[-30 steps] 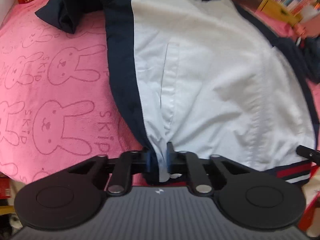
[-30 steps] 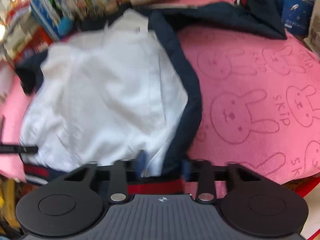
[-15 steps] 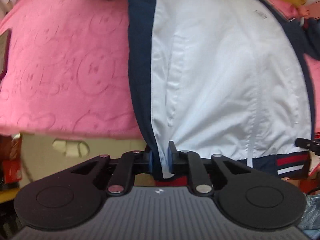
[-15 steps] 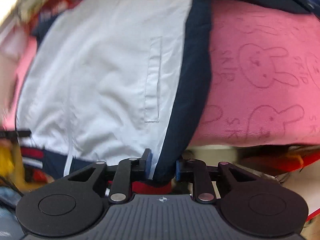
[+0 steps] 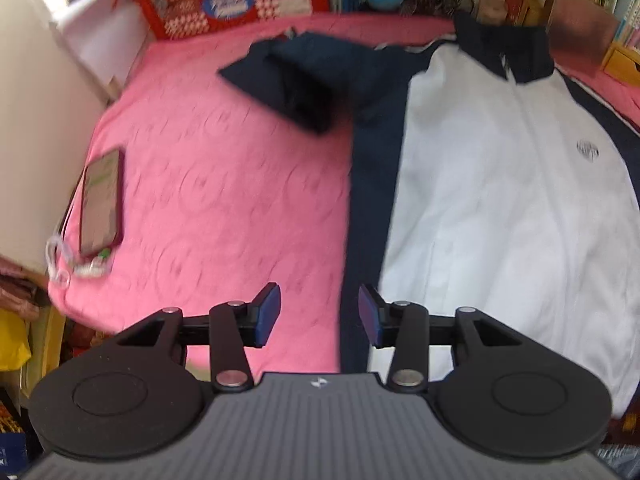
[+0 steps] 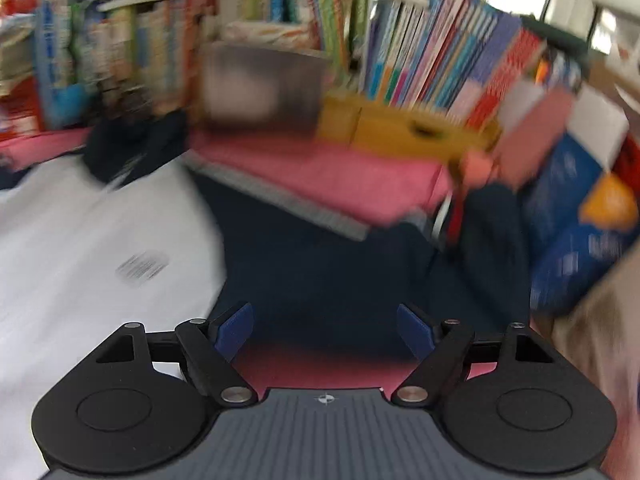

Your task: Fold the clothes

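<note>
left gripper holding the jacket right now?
No, the left gripper is open above the pink blanket, its blue pads apart with nothing clamped, and the jacket lies flat.

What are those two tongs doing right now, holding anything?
Left tongs: open, holding nothing, above the jacket's navy side panel.
Right tongs: open, holding nothing.

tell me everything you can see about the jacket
The jacket lies spread flat, front up, on the pink blanket. Its body is white, smooth fabric, with navy side panels, a navy collar and navy sleeves; the sleeve on the view's left lies bunched at the top. A closed front seam runs down the middle, and a small round logo sits on the chest. Both grippers are open above it, the left gripper over the navy side panel, the right gripper over navy cloth; neither holds it.
</note>
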### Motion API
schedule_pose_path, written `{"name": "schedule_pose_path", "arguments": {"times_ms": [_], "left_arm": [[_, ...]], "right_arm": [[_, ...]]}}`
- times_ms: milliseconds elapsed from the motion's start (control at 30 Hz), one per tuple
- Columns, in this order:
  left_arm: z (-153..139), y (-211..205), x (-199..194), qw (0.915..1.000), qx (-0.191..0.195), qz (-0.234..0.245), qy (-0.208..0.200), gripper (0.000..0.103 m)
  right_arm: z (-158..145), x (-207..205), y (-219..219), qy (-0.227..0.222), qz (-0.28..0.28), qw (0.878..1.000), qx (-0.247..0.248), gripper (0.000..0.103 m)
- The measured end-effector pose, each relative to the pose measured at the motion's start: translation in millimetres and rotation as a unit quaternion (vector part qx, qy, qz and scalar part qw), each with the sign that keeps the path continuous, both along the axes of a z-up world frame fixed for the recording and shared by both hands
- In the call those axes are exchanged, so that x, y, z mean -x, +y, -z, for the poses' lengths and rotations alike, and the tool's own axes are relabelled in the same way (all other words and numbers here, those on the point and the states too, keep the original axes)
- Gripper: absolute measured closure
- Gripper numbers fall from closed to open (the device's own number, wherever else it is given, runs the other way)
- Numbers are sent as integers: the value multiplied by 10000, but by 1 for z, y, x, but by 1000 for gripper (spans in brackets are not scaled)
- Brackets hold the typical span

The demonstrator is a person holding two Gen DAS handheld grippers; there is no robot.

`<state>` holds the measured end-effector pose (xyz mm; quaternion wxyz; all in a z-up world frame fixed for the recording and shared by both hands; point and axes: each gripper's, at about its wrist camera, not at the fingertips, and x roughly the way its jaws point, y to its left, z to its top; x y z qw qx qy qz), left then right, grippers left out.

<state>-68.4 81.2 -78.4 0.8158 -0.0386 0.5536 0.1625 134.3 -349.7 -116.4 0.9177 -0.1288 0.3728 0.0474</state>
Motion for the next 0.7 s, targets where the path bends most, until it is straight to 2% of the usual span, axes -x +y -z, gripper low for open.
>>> {"name": "schedule_pose_path", "arguments": {"times_ms": [133, 233, 300, 333, 367, 400, 433, 500, 533, 700], "left_arm": [[8, -30, -34, 9998, 5, 188, 74, 52], [18, -51, -51, 9991, 92, 334, 225, 52], [25, -64, -58, 9984, 133, 427, 349, 52], [28, -69, -60, 9981, 143, 446, 406, 52], [30, -73, -63, 9978, 150, 460, 464, 52], [33, -78, -65, 9974, 158, 473, 521, 52], [35, -82, -68, 9971, 152, 504, 559, 52], [35, -91, -76, 9963, 97, 645, 556, 52], [34, -95, -80, 9960, 56, 722, 529, 52], [28, -137, -119, 9906, -47, 1365, 87, 53]], "right_arm": [[38, -75, -6, -188, 13, 9993, 334, 25], [62, -110, -11, -434, 428, 9898, 1285, 34], [65, -110, -19, -1120, 758, 9681, 2110, 29], [69, -110, -23, -1323, 823, 9568, 2454, 14], [77, -114, -25, -1195, 651, 9545, 2652, 1], [85, -117, -27, -1066, 478, 9515, 2847, 0], [93, -120, -30, -905, 320, 9485, 3019, 4], [104, -123, -39, -551, 148, 9457, 3201, 69], [92, -113, -45, -737, 270, 9466, 3128, 80], [35, -63, -77, -1657, 875, 9432, 2742, 81]]}}
